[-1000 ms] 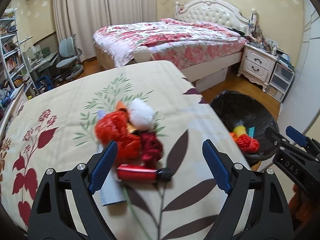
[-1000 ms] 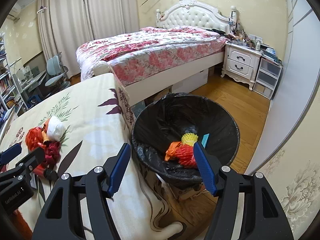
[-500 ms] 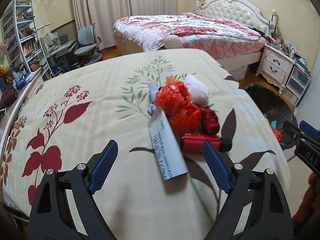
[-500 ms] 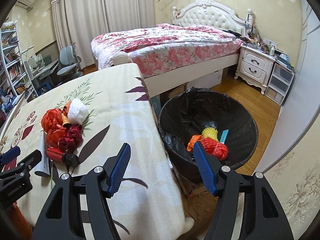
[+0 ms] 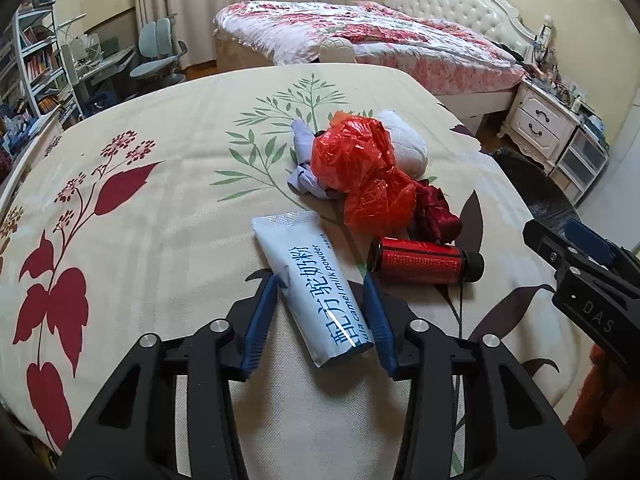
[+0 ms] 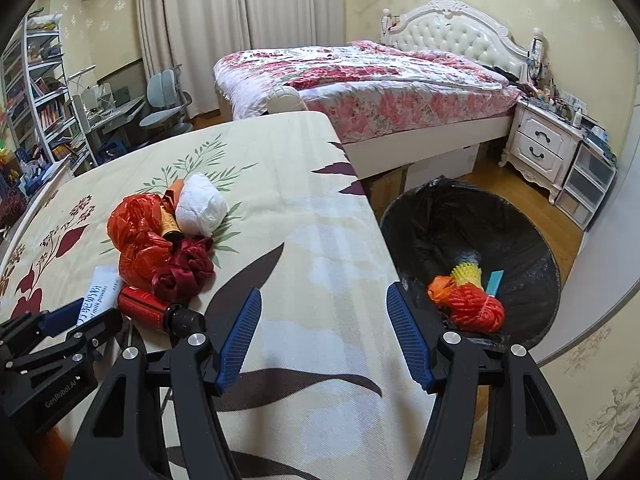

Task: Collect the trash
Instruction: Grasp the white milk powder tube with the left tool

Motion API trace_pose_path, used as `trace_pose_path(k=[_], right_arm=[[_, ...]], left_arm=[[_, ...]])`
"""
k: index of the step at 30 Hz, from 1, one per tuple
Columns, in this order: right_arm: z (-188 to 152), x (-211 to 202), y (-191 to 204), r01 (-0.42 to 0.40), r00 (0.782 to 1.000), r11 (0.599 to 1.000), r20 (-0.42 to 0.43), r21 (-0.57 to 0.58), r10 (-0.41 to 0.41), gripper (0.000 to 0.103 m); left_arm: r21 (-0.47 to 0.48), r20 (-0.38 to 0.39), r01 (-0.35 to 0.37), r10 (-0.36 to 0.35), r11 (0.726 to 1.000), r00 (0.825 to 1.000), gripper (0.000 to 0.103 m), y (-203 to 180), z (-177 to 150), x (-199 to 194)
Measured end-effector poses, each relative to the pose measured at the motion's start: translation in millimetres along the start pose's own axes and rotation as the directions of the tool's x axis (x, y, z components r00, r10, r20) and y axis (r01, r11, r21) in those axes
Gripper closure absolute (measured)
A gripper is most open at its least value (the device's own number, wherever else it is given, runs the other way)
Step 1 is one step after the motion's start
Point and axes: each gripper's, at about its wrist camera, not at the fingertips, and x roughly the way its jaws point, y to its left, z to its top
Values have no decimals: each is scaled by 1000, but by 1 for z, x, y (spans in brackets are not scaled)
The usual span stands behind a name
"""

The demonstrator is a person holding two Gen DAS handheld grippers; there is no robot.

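Your left gripper [image 5: 320,312] has dropped in and narrowed since half a second ago — its blue pads now bracket the white sachet [image 5: 312,284] on the tablecloth [image 5: 160,220], close on both sides. Whether they pinch it, I cannot tell. So this piece looks like the next to go to the bin [image 6: 472,240], low on the right past the table edge.

The sachet lies flat at the near side of the trash pile, just left of the red bottle [image 5: 424,266]. Its long axis runs from far-left to near-right, crimped end far, between your pads.

Your right gripper [image 6: 324,336] hangs spread and empty over the table's right edge.
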Motion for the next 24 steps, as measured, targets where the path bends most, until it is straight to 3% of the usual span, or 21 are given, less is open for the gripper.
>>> trace_pose_path(k=[7,24], right_arm=[[-1,7,16,-25,1000,999,-17,-37,24,39],[-31,-3,51,-129,988,986,-94,-110,119,39]], left_arm=[[17,12,8,-8,1000,1000,76,4,-3,-4],[-34,19,-33,34,999,999,79,49,-18,-22]])
